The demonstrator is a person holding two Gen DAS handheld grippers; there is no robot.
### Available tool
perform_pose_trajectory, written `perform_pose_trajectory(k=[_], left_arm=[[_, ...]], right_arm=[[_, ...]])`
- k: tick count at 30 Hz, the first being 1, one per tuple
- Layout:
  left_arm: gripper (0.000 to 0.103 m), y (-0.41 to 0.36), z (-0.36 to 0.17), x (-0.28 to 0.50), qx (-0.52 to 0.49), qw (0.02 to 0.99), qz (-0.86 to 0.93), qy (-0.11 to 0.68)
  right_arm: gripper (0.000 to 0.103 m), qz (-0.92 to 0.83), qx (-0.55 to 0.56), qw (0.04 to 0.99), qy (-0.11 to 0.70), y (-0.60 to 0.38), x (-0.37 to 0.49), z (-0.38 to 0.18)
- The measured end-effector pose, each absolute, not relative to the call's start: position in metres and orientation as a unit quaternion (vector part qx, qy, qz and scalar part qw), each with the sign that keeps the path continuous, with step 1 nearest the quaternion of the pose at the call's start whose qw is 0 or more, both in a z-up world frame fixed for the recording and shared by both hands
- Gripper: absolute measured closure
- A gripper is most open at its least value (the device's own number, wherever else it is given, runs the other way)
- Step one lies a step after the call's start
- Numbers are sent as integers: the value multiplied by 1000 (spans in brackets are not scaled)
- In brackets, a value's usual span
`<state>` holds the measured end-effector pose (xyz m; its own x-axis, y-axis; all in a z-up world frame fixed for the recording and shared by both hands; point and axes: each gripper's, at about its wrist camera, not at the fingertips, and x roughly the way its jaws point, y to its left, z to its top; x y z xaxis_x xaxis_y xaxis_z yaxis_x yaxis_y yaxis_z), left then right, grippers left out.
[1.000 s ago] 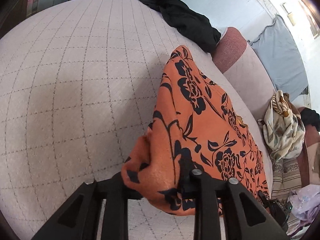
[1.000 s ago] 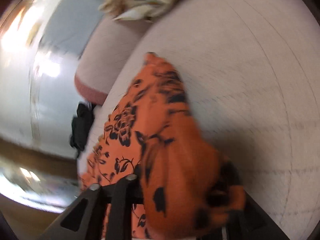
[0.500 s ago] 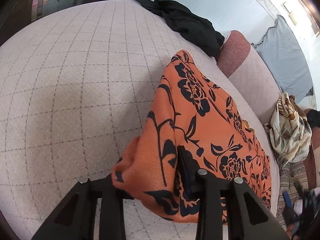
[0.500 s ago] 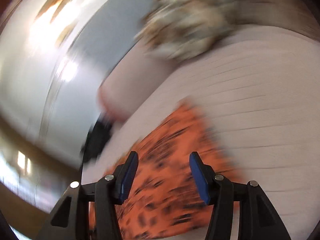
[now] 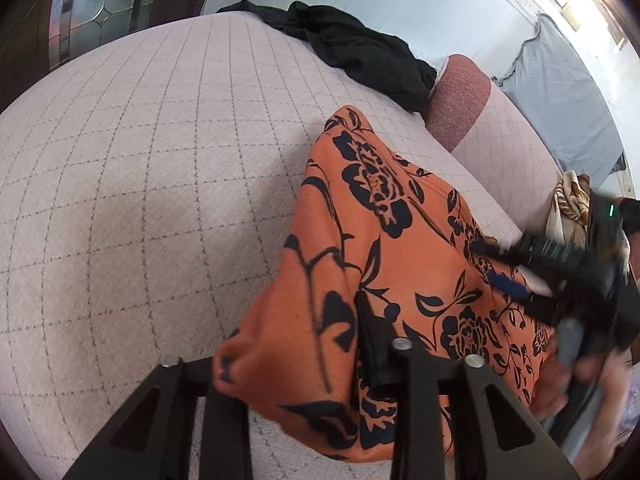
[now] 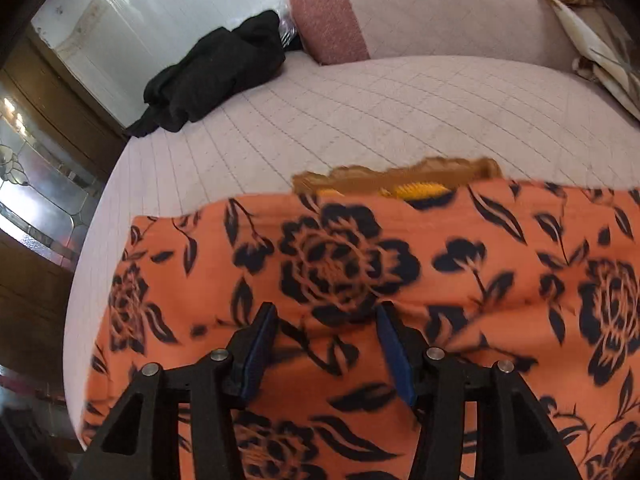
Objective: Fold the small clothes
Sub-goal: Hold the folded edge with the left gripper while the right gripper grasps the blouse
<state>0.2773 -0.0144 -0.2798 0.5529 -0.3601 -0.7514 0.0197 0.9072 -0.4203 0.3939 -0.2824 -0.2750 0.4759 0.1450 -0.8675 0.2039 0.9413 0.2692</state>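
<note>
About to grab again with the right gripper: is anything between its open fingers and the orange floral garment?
Nothing visible. The right gripper hangs open directly over the orange floral garment, with only bare cloth between its pads. The left gripper holds a bunched corner.

Wide bare cushion (image 5: 140, 200) is left open beside the orange cloth (image 5: 380, 240); far edge is blocked by black garment (image 5: 372, 56) & armrest (image 5: 460, 100) (rear corner).

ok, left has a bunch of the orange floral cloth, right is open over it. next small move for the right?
Probably lower the right gripper and close on the orange floral cloth beneath it. Its jaws stand apart with nothing pinched, while the left gripper is clamped on a bunched corner, so the fold needs a second hold.
</note>
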Motion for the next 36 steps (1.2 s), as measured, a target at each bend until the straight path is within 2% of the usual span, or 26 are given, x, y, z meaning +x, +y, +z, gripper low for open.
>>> perform_pose_trajectory(k=[4, 7, 9, 16, 27, 28, 29, 30, 32, 36], left_arm=[[78, -29, -269, 271, -121, 886, -113, 432], [79, -44, -258, 263, -62, 906, -116, 401], [79, -57, -252, 257, -17, 917, -117, 381], [79, -111, -239, 226, 127, 935, -151, 296], [79, -164, -242, 189, 213, 917, -226, 250], [79, -166, -242, 188, 215, 916, -230, 250], [79, -168, -243, 188, 215, 914, -234, 251], [79, -169, -242, 187, 212, 912, -241, 255], [79, -174, -240, 186, 201, 908, -260, 261], [79, -192, -236, 175, 194, 901, -295, 252]], right_arm=[[46, 79, 224, 822, 517, -270, 418, -249], [36, 118, 243, 816, 511, -260, 429, -228], [33, 148, 249, 805, 517, -253, 434, -218], [33, 176, 220, 777, 563, -249, 431, -204], [33, 167, 140, 782, 584, -237, 432, -202], [38, 165, 130, 788, 579, -240, 429, -204], [60, 164, 118, 794, 573, -240, 429, -207], [72, 163, 100, 801, 567, -243, 425, -207], [78, 152, 95, 812, 555, -259, 417, -207], [82, 131, 113, 825, 539, -303, 404, -205]])
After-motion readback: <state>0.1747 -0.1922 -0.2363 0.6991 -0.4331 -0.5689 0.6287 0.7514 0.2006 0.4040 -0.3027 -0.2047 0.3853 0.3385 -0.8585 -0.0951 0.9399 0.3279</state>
